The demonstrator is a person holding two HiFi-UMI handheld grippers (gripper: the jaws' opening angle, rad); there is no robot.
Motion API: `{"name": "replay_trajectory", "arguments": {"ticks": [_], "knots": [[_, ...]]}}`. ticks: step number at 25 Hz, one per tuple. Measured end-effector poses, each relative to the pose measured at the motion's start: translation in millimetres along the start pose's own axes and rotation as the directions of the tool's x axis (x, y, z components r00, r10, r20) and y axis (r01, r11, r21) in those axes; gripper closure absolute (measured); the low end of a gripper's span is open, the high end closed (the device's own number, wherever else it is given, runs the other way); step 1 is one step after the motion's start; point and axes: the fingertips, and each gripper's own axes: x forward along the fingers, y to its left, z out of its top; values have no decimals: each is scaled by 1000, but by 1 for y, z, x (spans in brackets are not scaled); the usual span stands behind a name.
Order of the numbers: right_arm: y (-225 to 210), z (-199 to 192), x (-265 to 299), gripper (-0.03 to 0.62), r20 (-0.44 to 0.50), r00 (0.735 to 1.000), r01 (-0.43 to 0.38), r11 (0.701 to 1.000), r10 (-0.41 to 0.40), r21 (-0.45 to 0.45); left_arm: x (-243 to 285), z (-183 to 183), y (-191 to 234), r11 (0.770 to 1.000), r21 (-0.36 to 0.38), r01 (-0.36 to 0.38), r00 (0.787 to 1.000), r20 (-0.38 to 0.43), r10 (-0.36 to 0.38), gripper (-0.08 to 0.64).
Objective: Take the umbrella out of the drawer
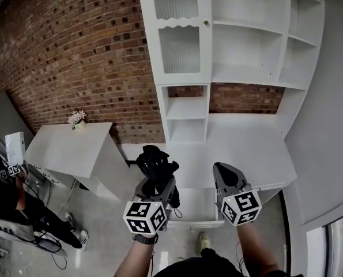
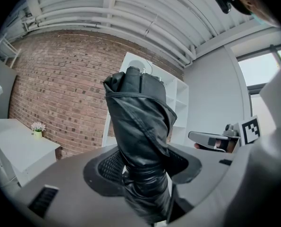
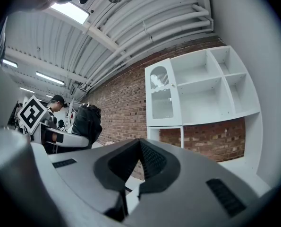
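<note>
**Umbrella's out of the drawer, just needs a landing spot**

Quick read: the left gripper (image 1: 158,180) has the black folded fabric umbrella (image 1: 154,161) clamped near its lower end. The jaws stand pretty wide bc the bundle is fat, and the pads press on it from both sides (clear in the left gripper view (image 2: 145,171), w/ the umbrella (image 2: 140,122) sticking up and away from the jaws). The gripper points roughly level.

The right gripper (image 1: 226,175) is empty. In its own view (image 3: 139,150) the jaws are pinched together w/ nothing between them.

Where's the umbrella? In the air, over the front edge of the white desk top (image 1: 246,149). It's above the white drawer (image 1: 197,224), which looks pulled out under that edge. It's not touching either, afaict.

So imo the "take out" step is basically done, we're at the lift/carry bit. Next move prob calls for:
- keeping the squeeze firm, since slick fabric could slide
- swinging it clear of the drawer
- setting it down flat on the desk top before letting go

The right gripper is free to push the drawer closed, if that's wanted.
</note>
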Motion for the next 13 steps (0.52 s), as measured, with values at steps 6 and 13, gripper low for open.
{"name": "replay_trajectory", "arguments": {"ticks": [6, 13], "knots": [[1, 0, 2, 588, 4, 1000, -6, 1000, 6, -2, 0, 0, 2, 1000, -10, -3, 1000, 2, 3, 327], [-2, 1, 6, 588, 7, 1000, -9, 1000, 9, -3, 5, -1, 3, 1000, -17, -4, 1000, 0, 4, 327]]}}
